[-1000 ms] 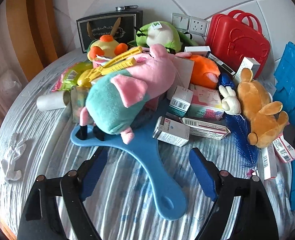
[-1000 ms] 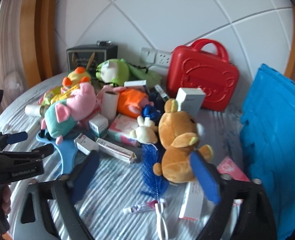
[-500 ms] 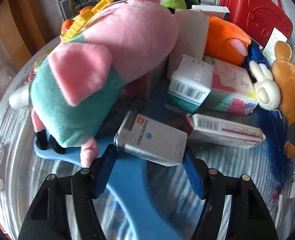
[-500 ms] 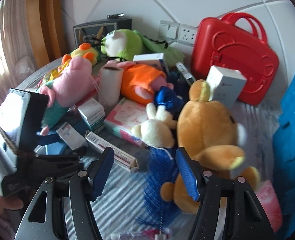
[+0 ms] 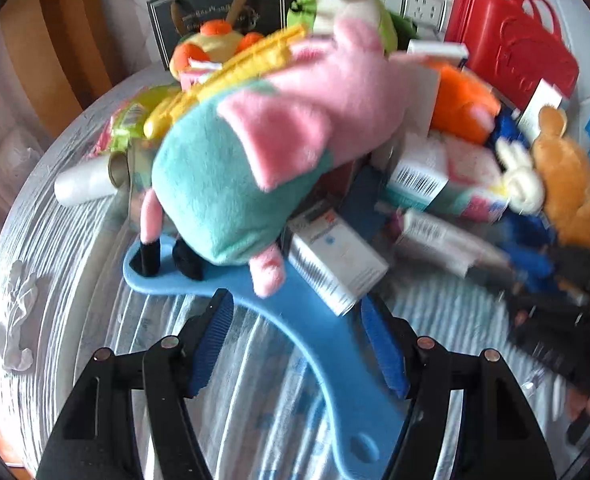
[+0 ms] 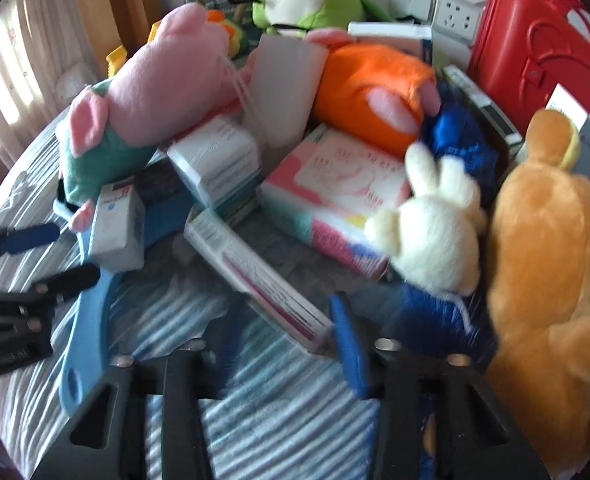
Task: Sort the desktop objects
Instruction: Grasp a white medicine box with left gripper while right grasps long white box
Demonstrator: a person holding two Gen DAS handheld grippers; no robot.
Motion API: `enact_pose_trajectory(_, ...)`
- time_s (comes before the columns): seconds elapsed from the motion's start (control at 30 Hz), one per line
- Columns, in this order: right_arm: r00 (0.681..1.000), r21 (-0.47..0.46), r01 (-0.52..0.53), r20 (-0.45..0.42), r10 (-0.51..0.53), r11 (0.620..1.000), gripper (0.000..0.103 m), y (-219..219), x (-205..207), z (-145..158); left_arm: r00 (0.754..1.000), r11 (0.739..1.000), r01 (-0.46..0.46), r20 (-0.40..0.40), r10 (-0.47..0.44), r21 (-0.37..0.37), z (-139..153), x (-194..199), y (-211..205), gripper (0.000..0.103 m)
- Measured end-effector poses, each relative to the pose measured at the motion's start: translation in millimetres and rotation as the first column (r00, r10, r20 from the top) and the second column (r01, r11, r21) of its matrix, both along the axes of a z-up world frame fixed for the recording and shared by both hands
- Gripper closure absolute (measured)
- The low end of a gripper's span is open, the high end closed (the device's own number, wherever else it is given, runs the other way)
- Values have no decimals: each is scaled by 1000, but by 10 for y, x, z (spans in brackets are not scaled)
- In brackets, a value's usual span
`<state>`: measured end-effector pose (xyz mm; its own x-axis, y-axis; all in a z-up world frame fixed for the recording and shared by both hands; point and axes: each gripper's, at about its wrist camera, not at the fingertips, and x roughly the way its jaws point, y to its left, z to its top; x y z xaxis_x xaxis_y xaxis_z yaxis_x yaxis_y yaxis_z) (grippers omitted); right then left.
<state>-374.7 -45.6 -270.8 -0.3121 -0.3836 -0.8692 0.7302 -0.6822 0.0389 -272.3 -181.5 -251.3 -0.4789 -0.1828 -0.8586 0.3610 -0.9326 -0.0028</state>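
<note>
My left gripper (image 5: pixel 295 320) hovers low over a flat blue paddle (image 5: pixel 327 340), jaws partly open. A small white box (image 5: pixel 335 268) lies tilted just ahead, its near corner at the right pad; the left pad is free. A pink and teal pig plush (image 5: pixel 263 152) rests on the paddle's far end. My right gripper (image 6: pixel 283 348) is closing, with the near end of a long white and pink box (image 6: pixel 255 276) between its fingers. The right pad is at the box; striped cloth shows beside the left one. The left gripper (image 6: pixel 55 254) appears at that view's left.
A white rabbit (image 6: pixel 435 232), a brown bear plush (image 6: pixel 551 280), an orange plush (image 6: pixel 371 92), a pink tissue pack (image 6: pixel 335 184) and a white carton (image 6: pixel 215 160) crowd the pile. A red case (image 6: pixel 535 64) stands behind. A paper roll (image 5: pixel 83 184) lies near the round table's left edge.
The left gripper narrowed, went in close to the small box, then drew back; the box now lies turned. The right gripper dropped from near the bear to the long box, jaws narrowing.
</note>
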Motion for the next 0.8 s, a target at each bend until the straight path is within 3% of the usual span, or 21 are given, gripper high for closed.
enact_pose_trajectory(0.1, 998, -26, -15, 58, 16, 1000, 67, 60, 72, 5, 1000, 999, -30, -6, 30, 17, 45, -130, 12, 36)
enact_pose_trajectory(0.23, 999, -16, -14, 41, 14, 1000, 66, 82, 79, 25, 998, 996, -52, 40, 49, 74, -192, -324, 8, 36)
enact_pose_trajectory(0.3, 999, -9, -16, 34, 16, 1000, 66, 72, 67, 37, 998, 997, -51, 36, 49, 55, -222, -384, 56, 36)
enact_pose_trajectory(0.37, 999, 3, -30, 23, 30, 1000, 64, 37, 64, 32, 999, 999, -29, 37, 27, 41, -244, -409, 111, 41)
enact_pose_trajectory(0.5, 998, 22, -54, 16, 54, 998, 63, -49, 75, -14, 999, 995, 8, 52, -14, 101, -314, -350, 151, 57)
enact_pose_trajectory(0.57, 998, 37, -53, 17, 52, 998, 71, -63, 95, -39, 998, 993, 38, 48, -44, 112, -302, -265, 195, 66)
enact_pose_trajectory(0.8, 998, 20, 26, 60, -27, 999, 74, 191, 149, -24, 995, 992, 91, 29, -93, 86, -264, -119, 312, 68)
